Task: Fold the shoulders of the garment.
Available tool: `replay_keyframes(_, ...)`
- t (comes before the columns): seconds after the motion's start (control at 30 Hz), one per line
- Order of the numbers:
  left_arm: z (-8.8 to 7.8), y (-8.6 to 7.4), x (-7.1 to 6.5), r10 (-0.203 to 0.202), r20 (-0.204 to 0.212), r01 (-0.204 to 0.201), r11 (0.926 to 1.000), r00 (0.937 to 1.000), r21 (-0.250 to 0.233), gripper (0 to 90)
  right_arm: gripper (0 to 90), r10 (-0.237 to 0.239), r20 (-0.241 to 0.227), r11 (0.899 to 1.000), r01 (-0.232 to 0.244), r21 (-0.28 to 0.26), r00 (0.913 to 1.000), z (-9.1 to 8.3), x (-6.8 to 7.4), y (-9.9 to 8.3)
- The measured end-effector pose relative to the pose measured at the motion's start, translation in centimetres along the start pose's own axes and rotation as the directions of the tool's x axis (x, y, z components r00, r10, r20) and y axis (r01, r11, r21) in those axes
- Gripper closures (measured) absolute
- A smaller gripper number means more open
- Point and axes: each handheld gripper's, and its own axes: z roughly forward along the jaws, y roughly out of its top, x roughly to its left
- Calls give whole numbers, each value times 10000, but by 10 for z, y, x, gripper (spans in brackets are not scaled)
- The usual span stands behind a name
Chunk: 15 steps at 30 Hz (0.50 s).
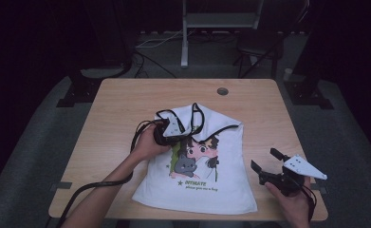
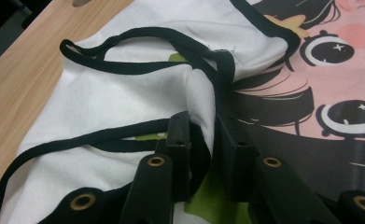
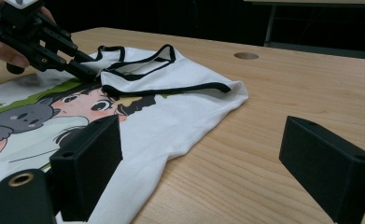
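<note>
On the wooden table point(image 1: 126, 95) a white sleeveless top point(image 1: 221, 180) with black trim and a cartoon girl-and-cat print lay mostly flat, hem toward the person, but its upper part with the straps point(image 2: 138, 65) was folded down over the print, so my guess is this was a folding job partway through. Left gripper point(image 2: 202, 135) sat right at that folded edge, and that's probably why the fold stayed bunched up there instead of lying flat. Looking along its jaws, a ridge of the white cloth ran up between the two fingers point(image 2: 178, 140), which stood close together; I honestly couldn't tell if the pads were pinching the fabric or just flanking it, looked pretty loose to me. Right gripper point(image 1: 268, 167) was parked off the shirt's right side, near the table's front corner, jaws spread wide with nothing but bare wood between them, shirt edge just beside one finger point(image 3: 89, 158). Seemed like it was waiting its turn.
</note>
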Motion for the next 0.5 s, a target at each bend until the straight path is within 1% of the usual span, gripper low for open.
replay_keyframes(0.07, 0, 0, 1, -155, 38, 155, 9999, 9999, 8, 726, 126, 1, 0, 10000, -1, 4, 10000, 0, 0, 0)
replay_keyframes(0.2, -1, 0, 1, -263, -71, 263, 9996, 9996, 37, 683, 126, -30, -5, 10000, 30, 6, 10000, 0, 0, 0)
replay_keyframes(0.37, -1, 1, 1, -412, -215, 414, 9991, 9989, 72, 609, 126, -41, -1, 10000, 41, 11, 10000, 0, 0, 0)
replay_keyframes(0.43, -2, 1, 1, -520, -367, 525, 9986, 9980, 110, 539, 126, -45, 4, 10000, 45, 17, 10000, 0, 0, 0)
replay_keyframes(0.5, -3, 2, 0, -568, -477, 574, 9983, 9972, 115, 499, 126, -53, 8, 10000, 53, 20, 10000, 0, 0, 0)
